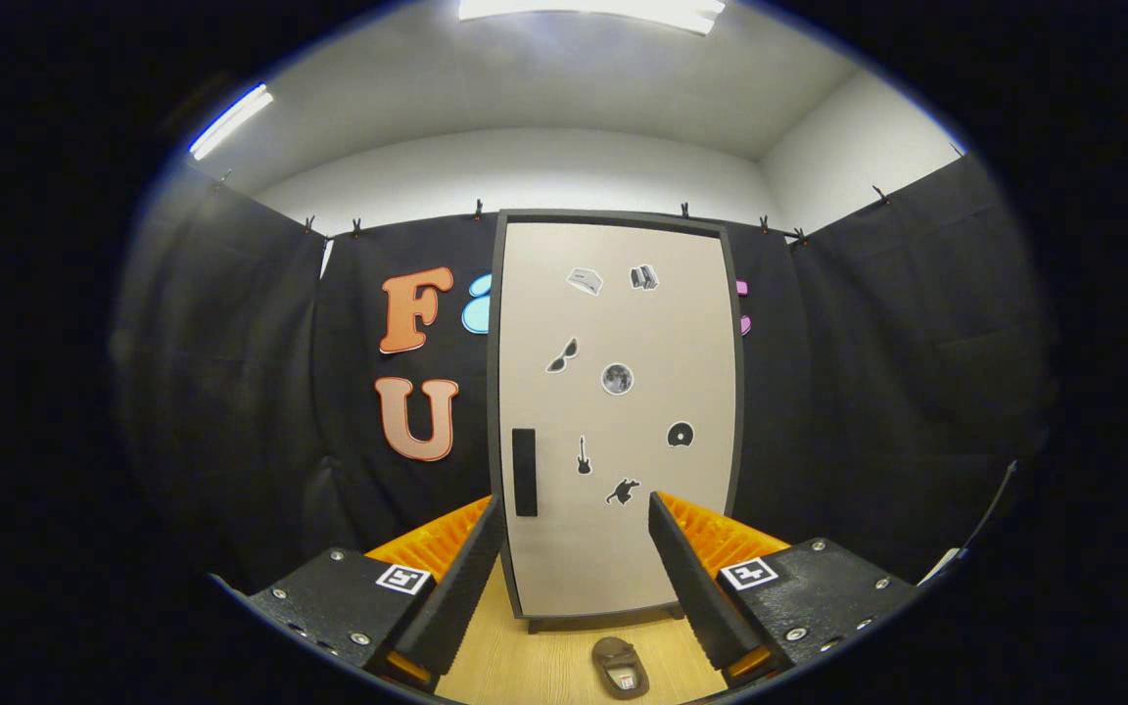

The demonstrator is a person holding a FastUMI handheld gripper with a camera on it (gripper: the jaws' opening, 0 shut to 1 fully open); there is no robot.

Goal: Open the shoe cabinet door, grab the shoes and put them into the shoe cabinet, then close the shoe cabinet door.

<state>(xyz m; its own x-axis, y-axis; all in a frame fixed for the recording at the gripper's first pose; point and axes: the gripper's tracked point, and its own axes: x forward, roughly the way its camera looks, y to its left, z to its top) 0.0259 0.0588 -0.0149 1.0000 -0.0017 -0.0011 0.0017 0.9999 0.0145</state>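
Jaws (pixel 574 578) spread wide apart, clamped on nothing, hovering over the wooden worktop (pixel 525 666). Between them, low on the worktop, a small brown shoe (pixel 620 666). Beyond, at the worktop's far edge, the shoe cabinet (pixel 613 411) upright, door (pixel 623 548) closed, dark handle (pixel 524 472) at its left side, small stickers (pixel 617 378) scattered across it.

A pale wood-grain floor (pixel 535 666) carries a tall shoe cabinet with a beige door in a dark frame (pixel 613 548), standing upright on short feet. Near its foot, apart from it, lies one small brown shoe (pixel 620 667), between the gripper's (pixel 574 578) spread fingers.
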